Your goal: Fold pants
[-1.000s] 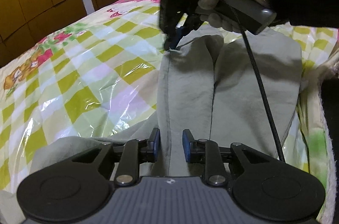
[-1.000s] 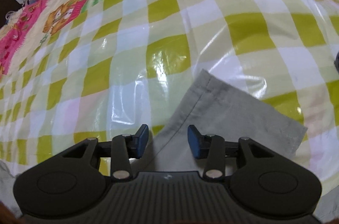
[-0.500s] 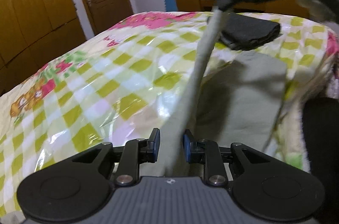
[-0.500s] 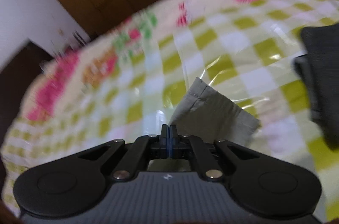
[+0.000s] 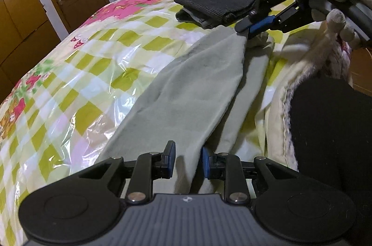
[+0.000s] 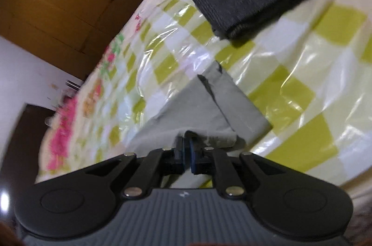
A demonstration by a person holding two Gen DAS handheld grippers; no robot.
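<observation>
Grey-green cotton pants (image 5: 193, 92) are stretched as one long band over the bed covered by a glossy green-and-white checked plastic sheet (image 5: 97, 64). Their long axis runs from the near edge of the bed, where the left gripper (image 5: 186, 161) is seen, toward the folded black knitted garment (image 5: 216, 1) lying farther up the sheet. The near end of the band is clamped between the blue pads of the left gripper, whose jaws stand narrow on the bunched cloth. The far end, a leg hem, is pinched by the right gripper (image 5: 250, 30), held by a hand in a white knit glove (image 5: 339, 4) just beside the black garment. In the right wrist view the right gripper (image 6: 187, 150) is seen with its jaws nearly together and easing apart, a fold of the grey-green fabric (image 6: 197, 111) caught between the pads. A second layer of the pants is seen lying flat on the sheet under the lifted band. No container is seen on the bed.
</observation>
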